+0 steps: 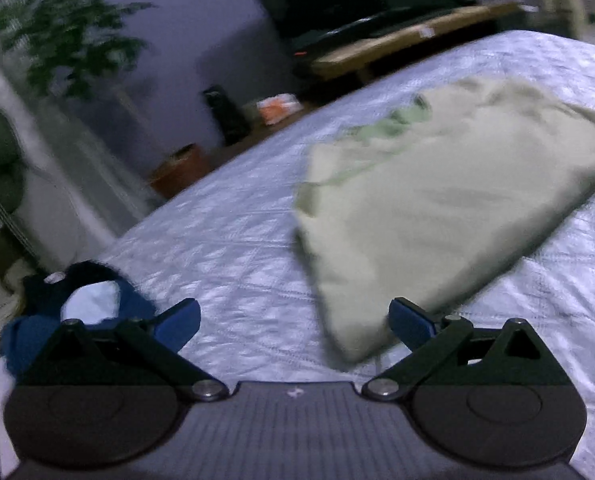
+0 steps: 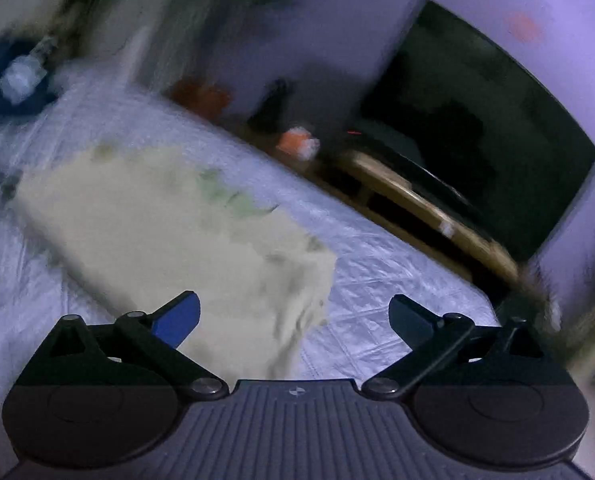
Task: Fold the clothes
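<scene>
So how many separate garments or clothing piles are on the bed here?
2. The pale yellow-green garment lies folded flat mid-bed, ahead of the open left tongs. A dark blue pile sits at the bed's edge; blur hides how many pieces it holds.

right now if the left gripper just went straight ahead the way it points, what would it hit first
Most likely the bedspread. The left gripper is open and empty, with bare quilt between its fingers. The pale yellow folded garment lies just right of that line, close to the right finger, so it could brush it; blur makes depth uncertain.
</scene>
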The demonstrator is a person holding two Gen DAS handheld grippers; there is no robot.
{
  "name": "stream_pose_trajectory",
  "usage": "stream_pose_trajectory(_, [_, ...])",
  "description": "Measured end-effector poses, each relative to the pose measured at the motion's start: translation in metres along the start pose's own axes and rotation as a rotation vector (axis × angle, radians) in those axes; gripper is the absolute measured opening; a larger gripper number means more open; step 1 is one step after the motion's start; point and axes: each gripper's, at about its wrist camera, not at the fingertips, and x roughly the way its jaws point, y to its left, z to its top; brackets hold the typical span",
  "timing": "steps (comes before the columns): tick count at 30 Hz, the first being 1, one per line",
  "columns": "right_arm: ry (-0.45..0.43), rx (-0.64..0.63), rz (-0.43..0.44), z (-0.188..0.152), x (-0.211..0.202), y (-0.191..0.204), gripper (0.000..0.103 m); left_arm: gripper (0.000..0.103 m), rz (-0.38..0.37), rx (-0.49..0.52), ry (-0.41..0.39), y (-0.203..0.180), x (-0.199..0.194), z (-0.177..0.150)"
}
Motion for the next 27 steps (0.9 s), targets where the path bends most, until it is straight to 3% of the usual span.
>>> stream_pose_trajectory(4, [0.043, -0.066, 0.128, -0.023, -0.002, -0.002, 0.099, 0.1, -0.054, 0.094, -0.039, -0.017, -0.001, -0.001])
stream_pose_trajectory(9, [0.103, -0.141, 0.137, -0.04, 0.02, 0.001, 0.076, 0.101, -0.056, 0.178, -0.046, -0.033, 0.009, -0.004])
stream_pose_trajectory(11, [0.112, -0.206, 0.116, -0.044, 0.03, 0.006, 0.076, 0.102, -0.068, 0.168, -0.052, -0.031, 0.011, -0.004])
stream_pose_trajectory(17, [0.005, -0.447, 0.079, -0.049, 0.036, 0.02, 0.084, 0.103, -0.092, 0.115, -0.069, -0.025, 0.022, -0.001])
stream_pose_trajectory(22, [-0.069, -0.61, 0.027, -0.046, 0.043, 0.037, 0.085, 0.103, -0.036, 0.207, -0.139, -0.036, 0.025, -0.002])
stream_pose_trajectory(25, [-0.076, -0.642, 0.026, -0.043, 0.044, 0.04, 0.085, 0.103, -0.034, 0.221, -0.158, -0.035, 0.027, -0.002])
stream_pose_trajectory(26, [-0.076, -0.643, 0.03, -0.043, 0.044, 0.039, 0.085, 0.101, -0.05, 0.217, -0.161, -0.033, 0.028, -0.002])
stream_pose_trajectory(27, [-0.075, -0.643, 0.034, -0.042, 0.045, 0.039, 0.085, 0.092, -0.07, 0.211, -0.162, -0.03, 0.029, -0.001])
